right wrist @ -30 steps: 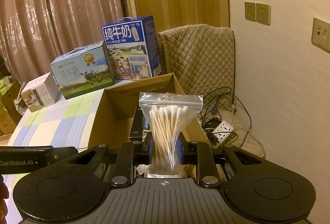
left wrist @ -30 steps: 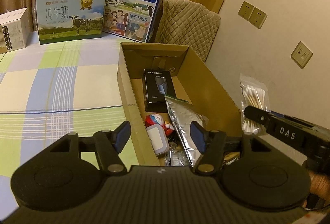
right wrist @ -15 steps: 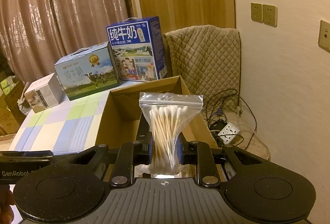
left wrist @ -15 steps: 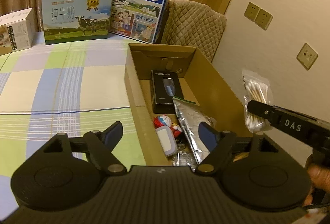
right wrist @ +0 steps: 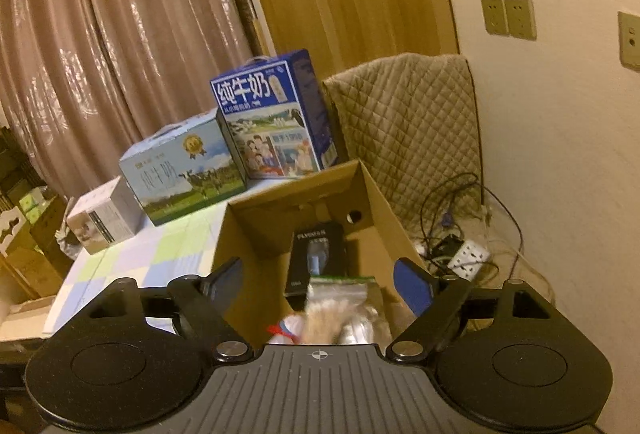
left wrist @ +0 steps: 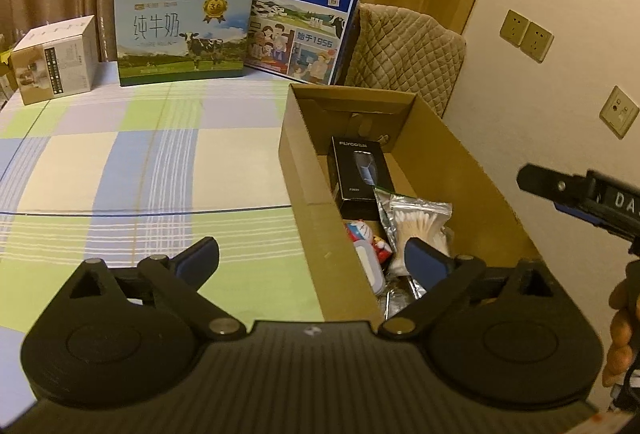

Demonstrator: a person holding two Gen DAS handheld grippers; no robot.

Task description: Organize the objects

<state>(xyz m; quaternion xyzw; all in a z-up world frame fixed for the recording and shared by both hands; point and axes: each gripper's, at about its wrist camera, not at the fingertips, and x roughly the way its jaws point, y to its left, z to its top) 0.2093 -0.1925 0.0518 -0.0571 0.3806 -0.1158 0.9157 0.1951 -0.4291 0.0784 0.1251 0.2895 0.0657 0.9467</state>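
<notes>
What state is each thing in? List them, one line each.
Cardboard box: open, partly filled.
Bag of cotton swabs: sealed, lying inside the box, released.
Black product box: closed, flat in the box.
Left gripper: jaws opening, empty.
Right gripper: jaws opening, nothing held.

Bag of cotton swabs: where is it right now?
In the left wrist view the bag of cotton swabs lies inside the cardboard box, on the silver foil pouch, just in front of the black shaver box.
</notes>
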